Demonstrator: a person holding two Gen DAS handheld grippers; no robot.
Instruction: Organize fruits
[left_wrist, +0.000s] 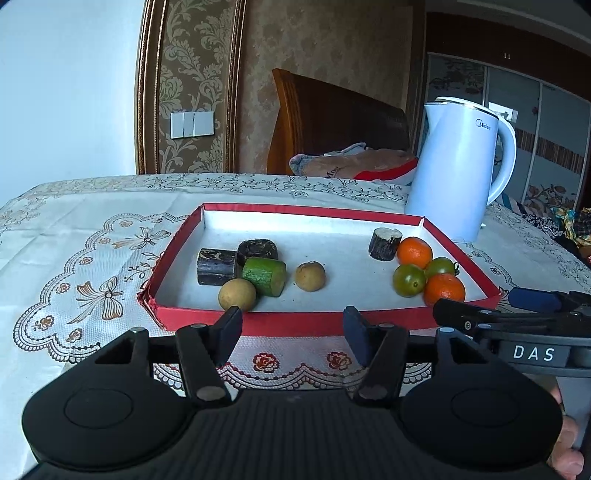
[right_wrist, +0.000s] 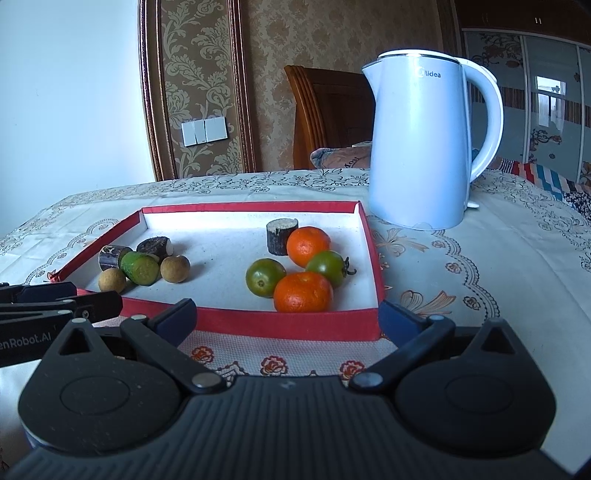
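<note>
before the tray (right_wrist: 258, 325), right gripper (right_wrist: 288, 317) gapes, seemingly empty.

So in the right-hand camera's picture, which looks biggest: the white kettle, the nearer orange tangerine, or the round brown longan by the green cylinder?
Largest to smallest, as seen in the right wrist view:
1. White plastic electric kettle, far the largest.
2. Nearer orange tangerine.
3. Round brown longan, the smallest, though it lies a bit farther from the camera.
</note>
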